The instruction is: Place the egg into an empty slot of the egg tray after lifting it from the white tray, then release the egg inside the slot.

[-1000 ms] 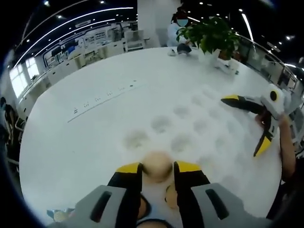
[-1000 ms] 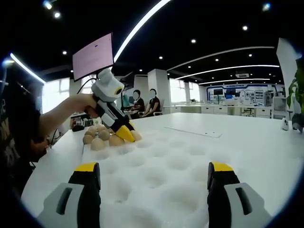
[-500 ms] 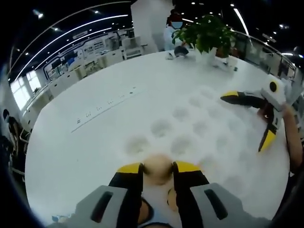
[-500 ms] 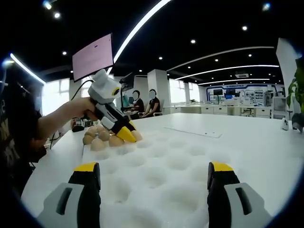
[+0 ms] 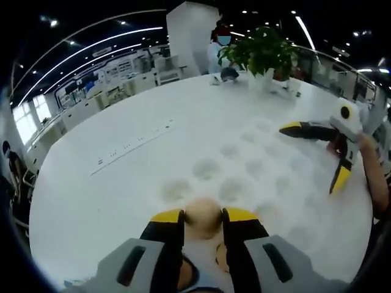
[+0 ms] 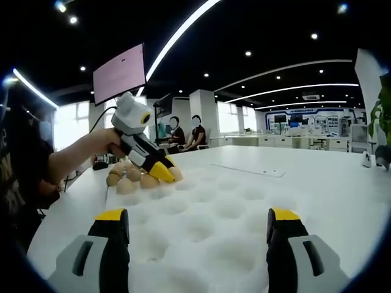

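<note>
left gripper (image 5: pixel 203 221): jaws clamped on a tan egg (image 5: pixel 203 215), held just above the near edge of the egg tray (image 5: pixel 293 201); in the right gripper view it shows at far left (image 6: pixel 160 172), tips low over a cluster of eggs.
egg: pinched between the yellow tips; long axis cannot be told, it looks roundish from here.
key relation: empty slots lie straight ahead and slightly below the held egg; the nearest two dimples (image 5: pixel 177 189) and (image 5: pixel 232 188) sit just past the fingertips, left and right of the jaw line. My guess: a short forward-and-down move, then spread the jaws.
nearer arm: left one carries the egg, so it does the drop; right one is idle.
other eggs: more tan eggs (image 6: pixel 125 184) grouped at the tray's left far corner in the right gripper view, under and beside the left gripper; whether they sit in slots or in the white tray I cannot tell. One egg peeks below the left jaws (image 5: pixel 220 257).
right gripper (image 6: pixel 198 235): jaws wide apart, holding nothing, hovering low over the tray's empty dimples; in the left gripper view it sits at the right (image 5: pixel 321 155), well apart from the held egg.
in the way: nothing between egg and the near slots.
risk: egg may roll if let go high.
far: potted plant (image 5: pixel 263 52) on the white table (image 5: pixel 91 183); seated people (image 6: pixel 186 134) and a pink screen (image 6: pixel 119 73) beyond.
</note>
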### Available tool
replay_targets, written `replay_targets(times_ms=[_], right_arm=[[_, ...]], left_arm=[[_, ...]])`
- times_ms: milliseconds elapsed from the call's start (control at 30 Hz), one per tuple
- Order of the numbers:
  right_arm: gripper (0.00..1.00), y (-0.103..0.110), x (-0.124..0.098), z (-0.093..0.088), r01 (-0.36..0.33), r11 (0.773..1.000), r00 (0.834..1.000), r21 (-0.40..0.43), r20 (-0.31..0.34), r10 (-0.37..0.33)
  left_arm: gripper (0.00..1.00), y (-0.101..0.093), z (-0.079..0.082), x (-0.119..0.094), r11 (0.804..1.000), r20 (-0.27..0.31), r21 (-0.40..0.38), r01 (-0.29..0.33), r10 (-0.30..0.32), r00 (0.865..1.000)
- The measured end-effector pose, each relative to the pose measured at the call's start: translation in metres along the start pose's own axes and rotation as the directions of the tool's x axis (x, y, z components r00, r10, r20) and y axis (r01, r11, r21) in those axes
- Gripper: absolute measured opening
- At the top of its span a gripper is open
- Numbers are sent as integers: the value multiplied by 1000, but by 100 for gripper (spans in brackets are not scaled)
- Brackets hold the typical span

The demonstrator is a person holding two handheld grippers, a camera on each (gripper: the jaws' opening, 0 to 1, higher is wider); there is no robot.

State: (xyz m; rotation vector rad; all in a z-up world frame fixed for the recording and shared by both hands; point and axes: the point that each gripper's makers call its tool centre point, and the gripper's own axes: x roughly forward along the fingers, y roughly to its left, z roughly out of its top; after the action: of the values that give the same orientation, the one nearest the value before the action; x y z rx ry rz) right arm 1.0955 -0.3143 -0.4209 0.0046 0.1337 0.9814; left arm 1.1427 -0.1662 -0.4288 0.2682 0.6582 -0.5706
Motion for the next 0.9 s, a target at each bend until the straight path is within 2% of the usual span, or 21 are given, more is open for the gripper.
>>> replay_targets(times_ms=[300,433,500,533,600,633,800,900], right_arm=[[97,0,0,0,1,1000,1000,1,2,-1],[97,0,0,1,1,1000,1000,1,3,-1],[97,0,1,1,1,1000,1000,2,4,-1],[97,0,1,1,1,1000,1000,2,4,-1],[97,-1,1,1,1,1000,1000,2,5,-1],[97,-1,1,1,1,1000,1000,3,5,-1],[97,-1,1,1,1,1000,1000,3,7,-1],[97,-1,1,1,1,1000,1000,4,8,-1]], left_arm=[[24,0,3,-7,999,66,-30,28,-26,997],[24,0,7,-9,995,134,-76,63,-53,990],[24,0,6,-11,996,139,-70,63,-53,989],[24,-1,9,-12,994,164,-82,76,-62,984],[24,0,10,-15,993,179,-88,78,-61,982],[24,-1,17,-18,992,220,-97,84,-61,974],[23,-5,23,-25,993,271,-85,79,-53,961],[23,-7,23,-26,991,276,-99,91,-60,959]])
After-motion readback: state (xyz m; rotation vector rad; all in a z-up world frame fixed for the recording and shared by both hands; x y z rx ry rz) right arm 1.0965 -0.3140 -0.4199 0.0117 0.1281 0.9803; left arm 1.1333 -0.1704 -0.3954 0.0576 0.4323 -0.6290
